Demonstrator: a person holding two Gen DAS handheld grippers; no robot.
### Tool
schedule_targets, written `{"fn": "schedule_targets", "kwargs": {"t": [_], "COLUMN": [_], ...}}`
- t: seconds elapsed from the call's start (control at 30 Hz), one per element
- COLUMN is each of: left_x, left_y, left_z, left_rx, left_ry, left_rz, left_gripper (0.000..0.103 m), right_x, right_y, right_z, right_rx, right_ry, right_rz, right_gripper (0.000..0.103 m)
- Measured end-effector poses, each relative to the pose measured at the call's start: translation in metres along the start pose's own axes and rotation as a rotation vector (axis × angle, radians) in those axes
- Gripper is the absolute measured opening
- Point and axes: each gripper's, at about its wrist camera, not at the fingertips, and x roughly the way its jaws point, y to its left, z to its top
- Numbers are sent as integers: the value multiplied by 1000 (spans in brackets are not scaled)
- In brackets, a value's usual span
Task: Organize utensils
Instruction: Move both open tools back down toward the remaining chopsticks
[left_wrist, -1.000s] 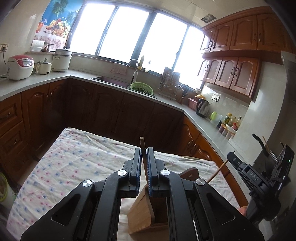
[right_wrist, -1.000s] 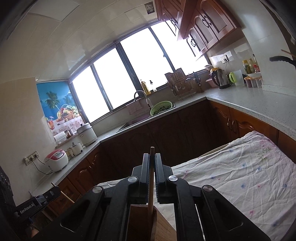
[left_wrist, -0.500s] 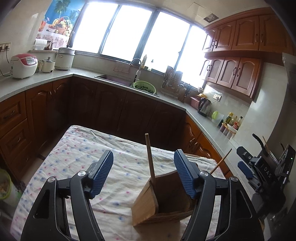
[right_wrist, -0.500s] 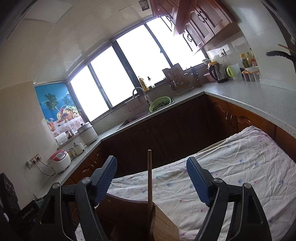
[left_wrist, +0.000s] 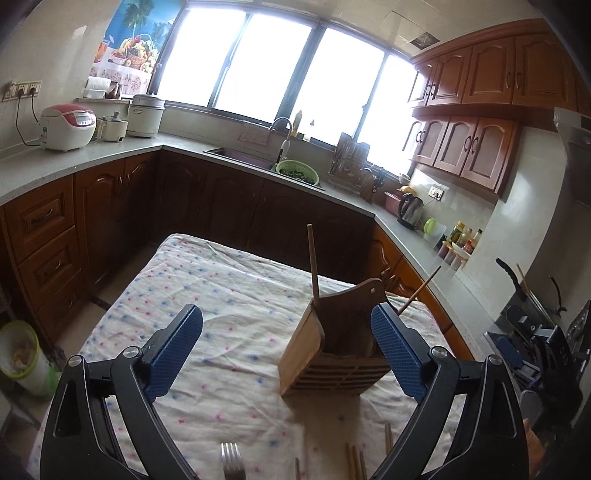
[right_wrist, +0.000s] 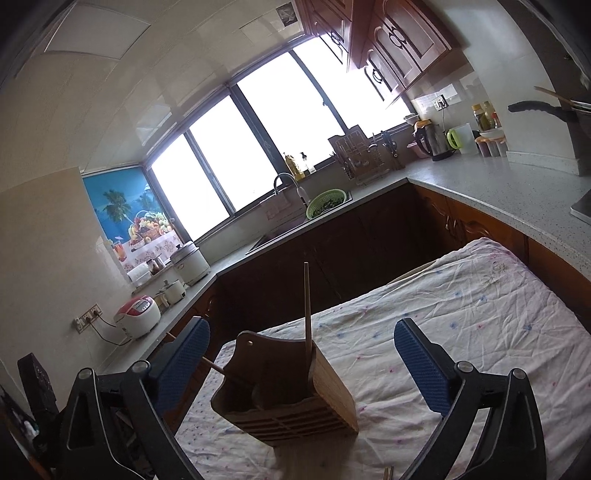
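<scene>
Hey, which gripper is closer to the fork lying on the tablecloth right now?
Left. The fork lies between the left gripper's open arms, just below its fingertips. The right gripper is open by the wooden holder; the fork is out of its view.

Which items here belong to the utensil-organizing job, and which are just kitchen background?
Job items:
wooden utensil holder
upright chopstick in it
leaning chopstick in it
fork on the cloth
loose chopsticks on the cloth

Background:
rice cooker
green colander
electric kettle
dish rack
</scene>
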Motion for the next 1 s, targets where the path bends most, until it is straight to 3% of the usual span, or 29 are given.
{"fn": "schedule_targets", "kwargs": {"t": [0.47, 1.0], "left_x": [-51, -81], "left_y": [-7, 10], "left_z": [-61, -102], "left_rx": [44, 48], "left_ry": [114, 176], "left_rz": [-58, -52], "left_gripper": [96, 96], "right_x": [-84, -120], "right_y": [-3, -12], "right_z": [-40, -94], "right_rx": [-33, -101], "right_ry": [24, 141], "right_rz": [-42, -93], "right_gripper": [101, 101]}}
